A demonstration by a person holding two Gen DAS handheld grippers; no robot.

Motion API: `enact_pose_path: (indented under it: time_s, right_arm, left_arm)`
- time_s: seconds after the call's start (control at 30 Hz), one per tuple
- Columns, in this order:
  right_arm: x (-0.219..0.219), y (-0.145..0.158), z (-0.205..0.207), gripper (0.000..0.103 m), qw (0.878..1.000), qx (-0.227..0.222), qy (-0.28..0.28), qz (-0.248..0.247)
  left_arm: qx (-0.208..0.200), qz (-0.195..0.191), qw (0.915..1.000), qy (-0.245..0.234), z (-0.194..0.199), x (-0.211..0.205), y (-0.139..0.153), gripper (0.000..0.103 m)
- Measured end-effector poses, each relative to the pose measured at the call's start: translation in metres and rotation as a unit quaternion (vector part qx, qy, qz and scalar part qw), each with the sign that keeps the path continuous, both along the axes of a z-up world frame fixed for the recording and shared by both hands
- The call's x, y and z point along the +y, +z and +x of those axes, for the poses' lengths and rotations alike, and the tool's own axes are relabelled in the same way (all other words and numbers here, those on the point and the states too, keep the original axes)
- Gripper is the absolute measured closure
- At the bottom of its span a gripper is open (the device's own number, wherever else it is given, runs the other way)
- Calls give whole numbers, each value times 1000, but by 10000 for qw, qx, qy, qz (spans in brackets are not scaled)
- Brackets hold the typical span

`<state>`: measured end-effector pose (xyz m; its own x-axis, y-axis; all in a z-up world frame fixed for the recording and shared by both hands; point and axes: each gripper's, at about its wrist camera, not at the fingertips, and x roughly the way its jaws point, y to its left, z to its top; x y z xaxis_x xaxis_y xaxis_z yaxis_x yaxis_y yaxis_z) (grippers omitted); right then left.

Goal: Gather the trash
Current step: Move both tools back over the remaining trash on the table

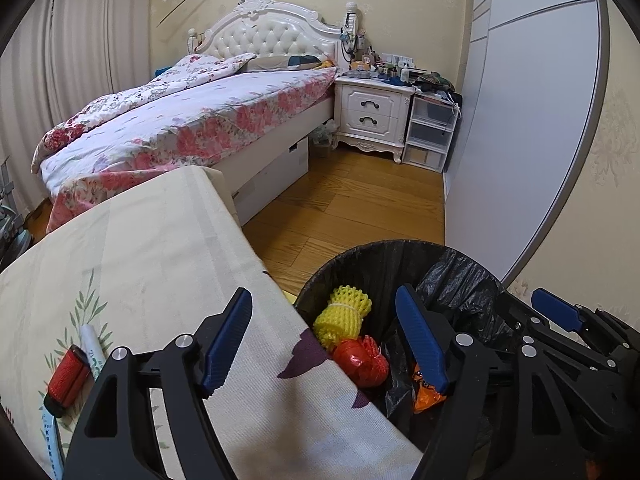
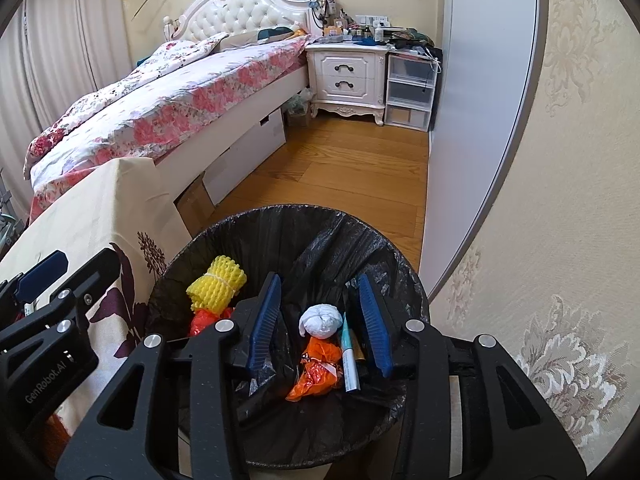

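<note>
Bedroom flooring of warm wood runs under a black-lined trash bin (image 2: 280,224) standing just beside a cloth-covered bench (image 1: 152,248). Nearest, the right gripper (image 2: 318,320) hangs over the bin with its fingers spread and nothing between them; below lie a white wad (image 2: 322,320), an orange wrapper (image 2: 316,376), a pen (image 2: 349,364) and yellow foam netting (image 2: 216,284). The left gripper (image 1: 324,340) straddles the bench edge and bin rim, fingers wide apart and empty. On the bench rest a red roller (image 1: 68,376) and a white tube (image 1: 93,350). Farther back stand a floral bed (image 1: 180,120) and a white nightstand (image 1: 372,116).
</note>
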<state>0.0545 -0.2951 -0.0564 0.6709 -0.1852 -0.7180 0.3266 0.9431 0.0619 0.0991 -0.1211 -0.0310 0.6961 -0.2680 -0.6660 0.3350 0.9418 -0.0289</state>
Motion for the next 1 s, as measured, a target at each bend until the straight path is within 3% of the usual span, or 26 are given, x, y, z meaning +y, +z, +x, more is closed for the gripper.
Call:
enact_pose_path:
  time_s: [0.47,0.77,0.9,1.0]
  right_arm:
    - [39,7,-16,52,9992,-10,389,-55]
    - [77,10,-28,51,9969,10,779,-51]
    - [96,12,-32,42,9953,8,963,-32]
    - [112,12,-33,42,9936,27,1126,-49]
  left_arm:
    - [-77,-85,9990,421,-34,50,18,31]
    - [0,-54,9958,917,-58,101,12,31]
    - [29,-65,9934,1147,-67,125,11,31]
    - [9,-44,9910,1334,-76,143,10,31]
